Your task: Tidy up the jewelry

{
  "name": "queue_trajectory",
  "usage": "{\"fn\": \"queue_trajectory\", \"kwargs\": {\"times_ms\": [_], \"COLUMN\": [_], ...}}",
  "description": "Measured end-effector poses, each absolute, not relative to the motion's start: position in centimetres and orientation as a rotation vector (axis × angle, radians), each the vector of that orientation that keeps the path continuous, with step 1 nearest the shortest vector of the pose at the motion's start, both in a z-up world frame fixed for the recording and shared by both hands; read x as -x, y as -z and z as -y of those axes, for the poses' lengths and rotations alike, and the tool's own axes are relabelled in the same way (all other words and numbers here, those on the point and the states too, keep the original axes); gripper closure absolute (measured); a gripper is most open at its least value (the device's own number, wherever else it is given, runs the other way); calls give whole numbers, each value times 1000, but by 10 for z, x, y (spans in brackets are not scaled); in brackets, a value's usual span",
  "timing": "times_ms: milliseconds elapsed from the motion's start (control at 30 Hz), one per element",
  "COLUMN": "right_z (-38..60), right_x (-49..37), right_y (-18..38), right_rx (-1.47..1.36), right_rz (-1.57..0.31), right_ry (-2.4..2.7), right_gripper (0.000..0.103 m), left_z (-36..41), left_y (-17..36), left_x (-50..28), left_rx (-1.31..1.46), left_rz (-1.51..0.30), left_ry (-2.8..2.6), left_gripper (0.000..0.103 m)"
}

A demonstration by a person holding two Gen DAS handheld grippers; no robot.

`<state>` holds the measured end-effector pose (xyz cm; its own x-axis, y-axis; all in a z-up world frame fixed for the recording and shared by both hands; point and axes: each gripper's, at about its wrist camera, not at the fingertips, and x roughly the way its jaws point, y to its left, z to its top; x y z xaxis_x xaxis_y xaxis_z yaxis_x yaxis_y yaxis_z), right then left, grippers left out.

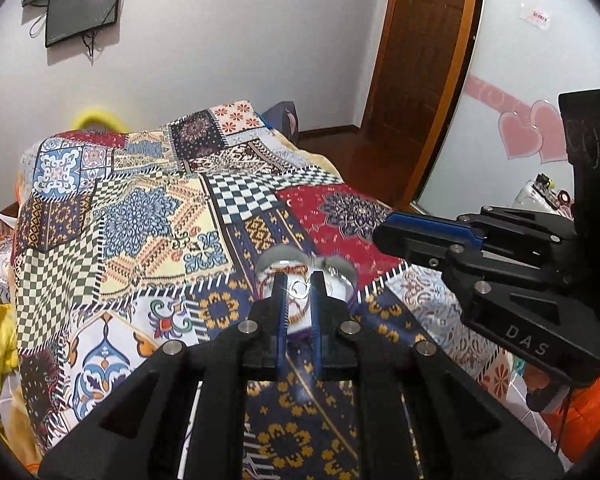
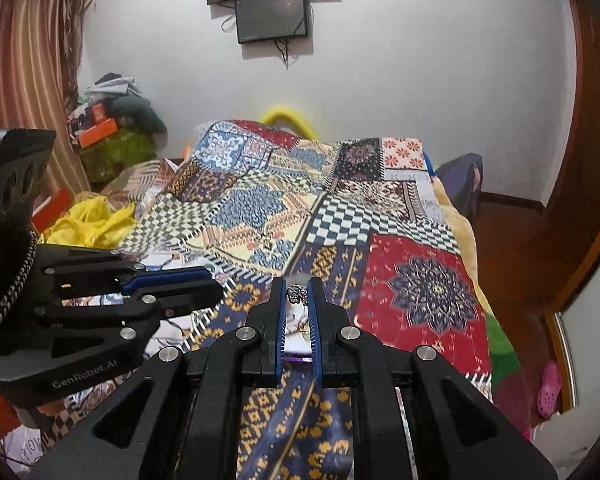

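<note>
Tongs on both sides are narrowed, each with something small between its tips. Right tongs [image 2: 299,294] pinch a dark, ornate ring [image 2: 297,293], held at the very tips, at twelve o'clock from that camera; the blue pads sit close on either side of it, so this reads as a firm grip. Left tongs [image 1: 299,286] are nearly as tight, and a small silver ring [image 1: 299,288] shows between their tips, though whether it is gripped or merely lies in the box behind, I cannot tell. That box [image 1: 306,280], with a rounded silvery lid standing open, sits on the bed [image 1: 140,208] just beyond the left tips; a beaded strand lies inside it. From the left camera the right tongs' body lies at three o'clock, pointing toward nine, its tips near the box rim. My judgement: the dark ring goes into the box next, so the right tongs are the ones that matter, needing a short move toward the left.
</note>
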<state>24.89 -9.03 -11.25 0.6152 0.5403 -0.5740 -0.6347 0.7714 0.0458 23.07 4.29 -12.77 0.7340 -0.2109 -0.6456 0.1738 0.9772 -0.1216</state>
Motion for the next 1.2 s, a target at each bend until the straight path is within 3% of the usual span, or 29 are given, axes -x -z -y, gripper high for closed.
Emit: {"fn": "queue_trajectory", "kwargs": {"times_ms": [333, 1067, 1200], "right_z": [82, 79, 81], "right_x": [-267, -298, -299], "right_y": [119, 172, 172], "right_rx": [145, 148, 148], "right_rz": [-607, -817, -834], "right_ry": [-693, -700, -688], "right_gripper": [94, 94, 88], "left_z": [-46, -42, -41], "left_y": [138, 184, 179], "left_x": [-251, -275, -269], "left_rx": [63, 67, 48], "left_rz": [-730, -829, -816], "left_ry": [205, 234, 209], "left_gripper": [94, 94, 94]}}
